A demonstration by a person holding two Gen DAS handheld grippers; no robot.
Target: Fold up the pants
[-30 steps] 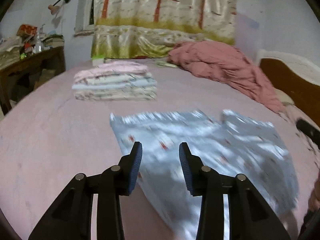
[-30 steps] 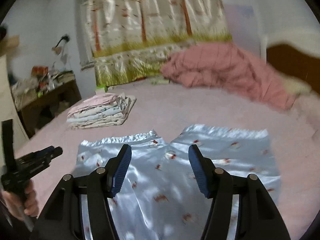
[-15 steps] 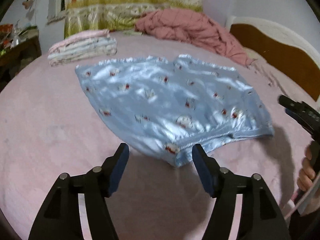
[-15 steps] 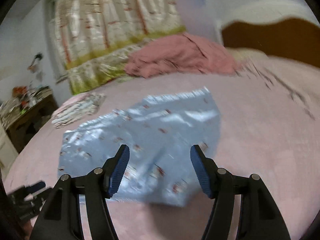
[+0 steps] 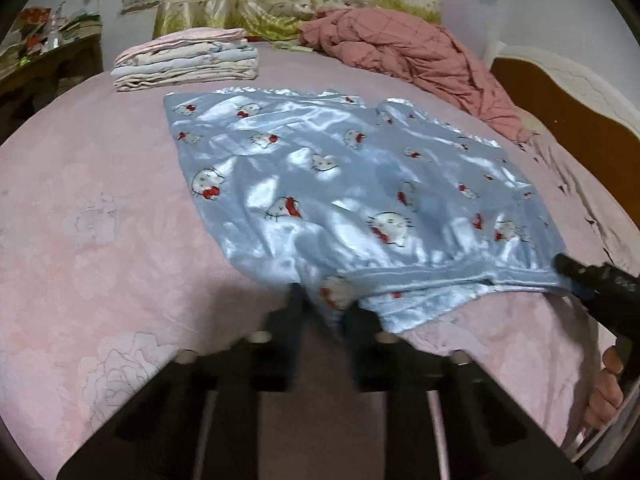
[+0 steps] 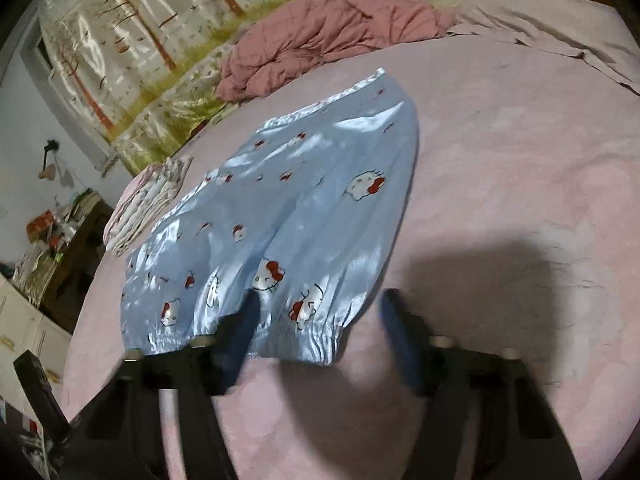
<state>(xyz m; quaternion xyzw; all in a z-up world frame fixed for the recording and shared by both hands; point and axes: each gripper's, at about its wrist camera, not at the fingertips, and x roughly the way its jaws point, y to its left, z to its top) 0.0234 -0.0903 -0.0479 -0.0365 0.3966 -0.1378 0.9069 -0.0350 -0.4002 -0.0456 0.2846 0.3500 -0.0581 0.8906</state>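
Observation:
Light blue satin pants [image 5: 340, 184] with a cat print lie spread flat on the pink bed, waistband toward me. My left gripper [image 5: 324, 304] is blurred, its fingers narrowed around the left corner of the waistband [image 5: 336, 292]. My right gripper [image 6: 320, 316] is open and straddles the right waistband corner [image 6: 316, 344]; it also shows at the right edge of the left wrist view [image 5: 592, 280]. The pants fill the middle of the right wrist view [image 6: 288, 208].
A stack of folded clothes [image 5: 188, 60] sits at the far left of the bed. A crumpled pink quilt [image 5: 404, 48] lies at the back right by the wooden headboard [image 5: 560, 108]. A cluttered wooden table [image 6: 60, 248] stands beside the bed.
Both grippers dropped down to the waistband edge. The left fingers closed in from wide open onto the left corner. The right gripper swung to the right corner and stays open.

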